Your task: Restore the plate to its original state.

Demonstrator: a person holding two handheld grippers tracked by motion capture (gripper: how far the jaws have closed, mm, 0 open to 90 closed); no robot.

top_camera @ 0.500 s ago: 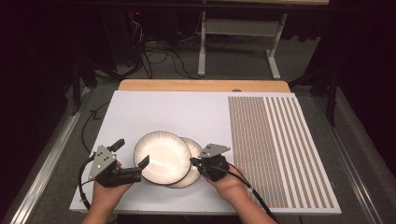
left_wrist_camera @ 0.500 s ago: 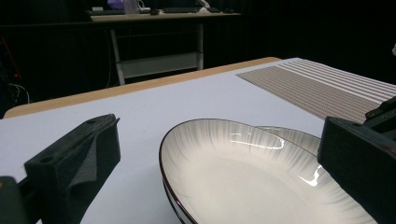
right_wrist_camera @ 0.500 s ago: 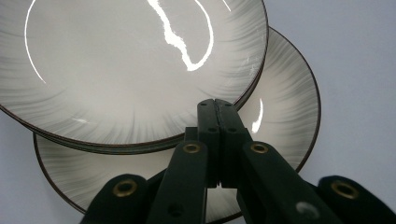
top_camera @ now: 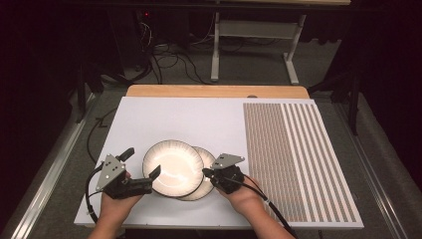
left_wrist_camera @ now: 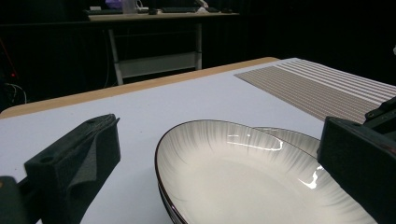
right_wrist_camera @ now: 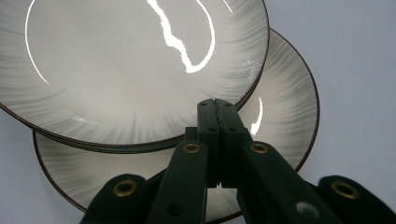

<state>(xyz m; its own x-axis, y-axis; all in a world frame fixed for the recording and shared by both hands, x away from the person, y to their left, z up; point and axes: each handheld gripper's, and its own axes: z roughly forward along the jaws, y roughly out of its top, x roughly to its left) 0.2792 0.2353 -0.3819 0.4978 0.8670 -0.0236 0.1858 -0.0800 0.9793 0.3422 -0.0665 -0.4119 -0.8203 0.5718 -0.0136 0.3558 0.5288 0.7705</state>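
Observation:
Two pale ribbed plates with dark rims lie overlapped on the white board [top_camera: 164,119]. The upper plate [top_camera: 171,167] [left_wrist_camera: 243,182] [right_wrist_camera: 126,70] rests partly on the lower plate [top_camera: 198,193] [left_wrist_camera: 289,137] [right_wrist_camera: 285,93], which sticks out to the right. My left gripper [top_camera: 143,162] [left_wrist_camera: 219,126] is open, its jaws standing wide at the upper plate's left rim, one on each side, without touching it. My right gripper [top_camera: 205,172] [right_wrist_camera: 215,105] is shut with nothing in it; its tips hover over the lower plate at the upper plate's right rim.
A brown and white striped mat [top_camera: 298,159] [left_wrist_camera: 317,84] covers the right part of the board. A wooden table edge [top_camera: 214,91] runs along the far side. Beyond it are a desk frame [top_camera: 249,50] and cables on the floor.

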